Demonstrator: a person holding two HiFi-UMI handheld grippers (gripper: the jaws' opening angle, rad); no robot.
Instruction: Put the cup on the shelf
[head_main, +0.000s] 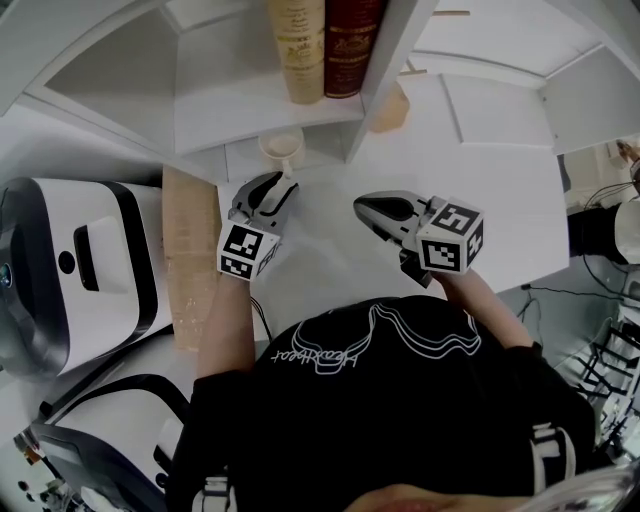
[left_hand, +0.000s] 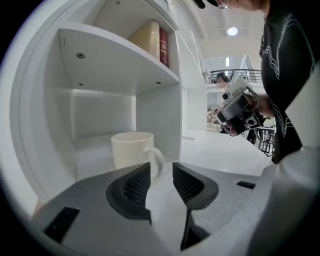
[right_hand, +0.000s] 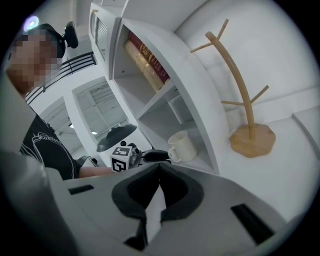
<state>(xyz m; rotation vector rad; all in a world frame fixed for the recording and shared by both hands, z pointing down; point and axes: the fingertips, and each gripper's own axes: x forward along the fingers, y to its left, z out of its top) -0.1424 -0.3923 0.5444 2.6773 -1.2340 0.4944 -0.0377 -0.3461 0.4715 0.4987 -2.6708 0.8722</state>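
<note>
A cream cup stands upright on the lower board of the white shelf unit, with its handle turned toward me. My left gripper is just in front of it and open. In the left gripper view the cup sits right beyond the left gripper, and its handle lies just past the fingertips with no pad pressing on it. My right gripper hovers over the table to the right, shut and empty. In the right gripper view the right gripper has its jaws touching, and the cup is seen from the side.
Two books stand on the board above the cup. A wooden mug tree stands on the table right of the shelf unit. A white and black machine and a pale wooden board lie to the left.
</note>
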